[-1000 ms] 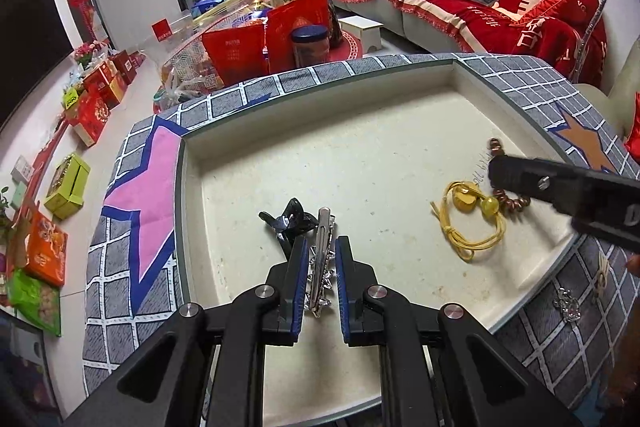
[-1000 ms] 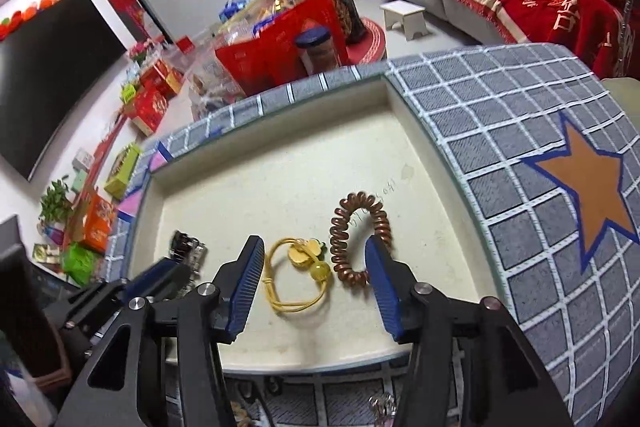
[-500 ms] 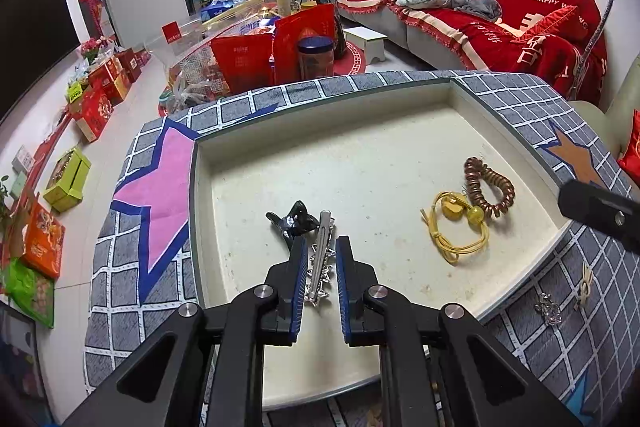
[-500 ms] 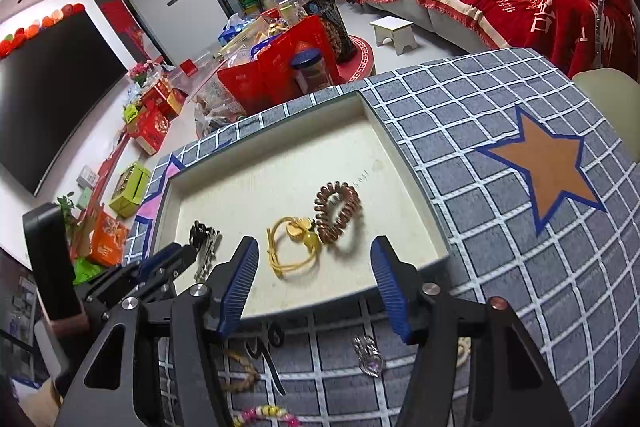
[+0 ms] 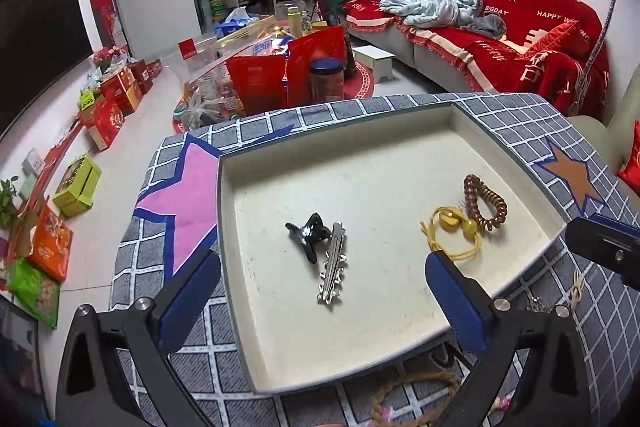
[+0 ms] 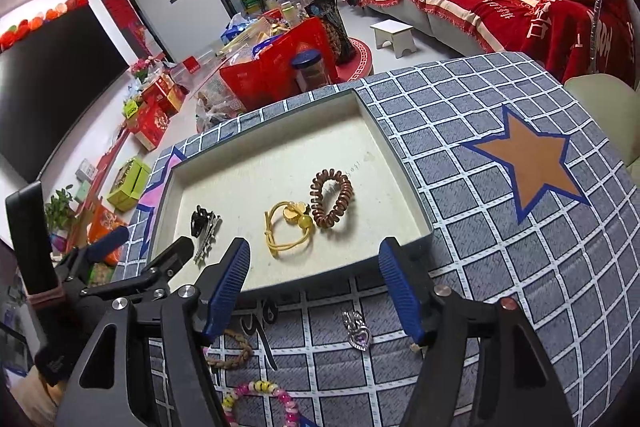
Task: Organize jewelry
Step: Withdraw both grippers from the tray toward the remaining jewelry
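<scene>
A cream tray [image 5: 400, 155] [image 6: 404, 171] sits on a grey grid cloth. In it lie a silver hair clip [image 5: 334, 263] [image 6: 206, 243], a black claw clip [image 5: 308, 235] [image 6: 199, 221], a yellow hair tie [image 5: 454, 233] [image 6: 290, 229] and a brown coil hair tie [image 5: 484, 203] [image 6: 332, 199]. My left gripper [image 5: 320, 299] is open and empty, above the tray's near edge. My right gripper [image 6: 316, 287] is open and empty, above the tray's front rim. A purple pendant [image 6: 358, 331], a braided bracelet [image 6: 234, 349] [image 5: 412, 395] and a bead bracelet [image 6: 260, 395] lie on the cloth in front.
The cloth bears a pink star [image 5: 180, 195] at the left and an orange star [image 6: 528, 159] at the right. Red bags and a jar [image 5: 326, 79] stand beyond the table's far edge. A red sofa [image 5: 500, 27] is at the back right.
My left gripper has opened and let go of the silver hair clip, which now lies in the tray by the black claw clip. Both grippers have drawn back from the tray.
</scene>
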Tool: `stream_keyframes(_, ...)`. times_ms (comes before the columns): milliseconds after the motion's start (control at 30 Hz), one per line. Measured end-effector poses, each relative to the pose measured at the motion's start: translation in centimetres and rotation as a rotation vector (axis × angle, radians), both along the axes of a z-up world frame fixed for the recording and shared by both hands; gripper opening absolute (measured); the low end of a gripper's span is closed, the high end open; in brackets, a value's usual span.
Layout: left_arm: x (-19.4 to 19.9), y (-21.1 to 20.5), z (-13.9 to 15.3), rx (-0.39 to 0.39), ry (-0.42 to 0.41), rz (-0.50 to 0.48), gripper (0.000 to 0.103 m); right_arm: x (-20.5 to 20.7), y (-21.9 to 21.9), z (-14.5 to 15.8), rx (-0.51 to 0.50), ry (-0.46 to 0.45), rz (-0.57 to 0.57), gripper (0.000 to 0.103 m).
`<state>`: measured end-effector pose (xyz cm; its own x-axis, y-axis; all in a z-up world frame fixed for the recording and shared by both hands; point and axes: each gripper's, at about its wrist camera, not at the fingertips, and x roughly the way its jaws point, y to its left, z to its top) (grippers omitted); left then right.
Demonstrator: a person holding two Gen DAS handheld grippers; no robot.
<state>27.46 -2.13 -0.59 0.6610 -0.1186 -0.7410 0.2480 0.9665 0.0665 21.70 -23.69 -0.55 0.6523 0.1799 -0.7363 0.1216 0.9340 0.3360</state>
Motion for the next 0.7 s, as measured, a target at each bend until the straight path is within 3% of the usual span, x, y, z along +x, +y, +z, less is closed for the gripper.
stream_keyframes(33,-0.2,0.2,0.1,0.002,-0.004,0.004,0.103,-0.3,0.0,0.1,0.001,-0.005,0.001,0.083)
stream_keyframes(333,-3.3,1.7,0.8,-0.017,-0.006,0.001,0.103,-3.2,0.1,0.8,-0.021,-0.051,0.008,0.085)
stream_keyframes(467,-5.1,2.1,0.8,-0.036,0.016,-0.028,0.103,-4.3,0.3,0.6,-0.034,-0.002,0.055,0.085)
stream_keyframes(700,-8.8,2.0,-0.1,-0.05,0.064,-0.049,0.103,-7.2,-1.1,-0.9,-0.029,0.058,0.031,0.085)
